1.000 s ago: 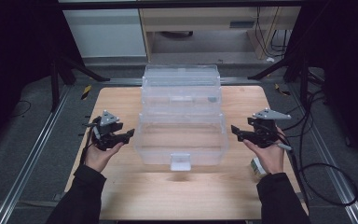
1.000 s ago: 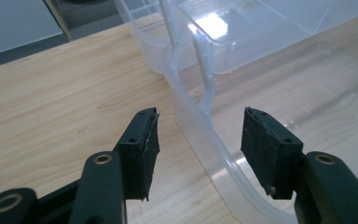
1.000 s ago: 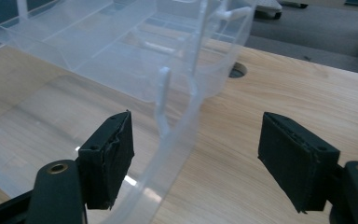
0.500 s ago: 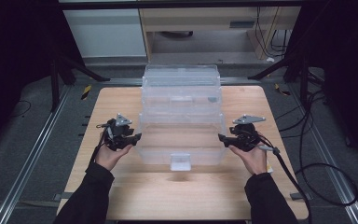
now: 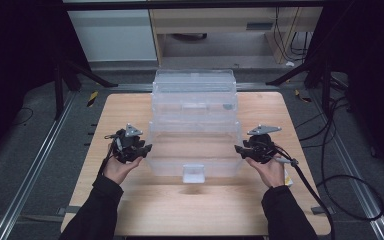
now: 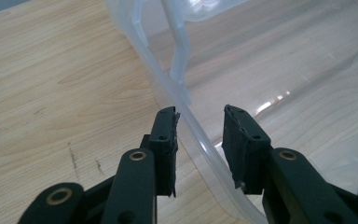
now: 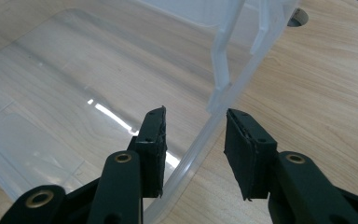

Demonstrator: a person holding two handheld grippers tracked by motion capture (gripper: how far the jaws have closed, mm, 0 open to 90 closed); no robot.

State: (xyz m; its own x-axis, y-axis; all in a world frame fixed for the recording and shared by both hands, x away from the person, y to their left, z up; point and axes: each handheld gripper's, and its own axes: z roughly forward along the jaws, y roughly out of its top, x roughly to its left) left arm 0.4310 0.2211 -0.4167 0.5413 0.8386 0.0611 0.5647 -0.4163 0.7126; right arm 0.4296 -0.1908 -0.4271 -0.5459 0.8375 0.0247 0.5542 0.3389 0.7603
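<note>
A clear plastic bin [image 5: 195, 150] stands nearest on the wooden table [image 5: 200, 210]. My left gripper [image 5: 146, 148] is at the bin's left wall. In the left gripper view the left gripper [image 6: 199, 112] straddles the bin's rim [image 6: 186, 105]; the outer pad nearly touches it and a gap shows at the inner pad. My right gripper [image 5: 238, 149] is at the right wall. In the right gripper view the right gripper [image 7: 196, 114] straddles that rim [image 7: 214, 100] with gaps on both sides. Both pairs of jaws have just been closing, with the rim between them.
Two more clear bins [image 5: 195, 102] [image 5: 194, 80] stand in a row behind the nearest one. A white latch [image 5: 193, 173] sits on the nearest bin's front. Metal rails [image 5: 35, 165] and cables [image 5: 340, 175] lie on the floor beside the table.
Both hands have come inward and down from beside the bin to its side walls. Both pairs of jaws have narrowed around the rim.
</note>
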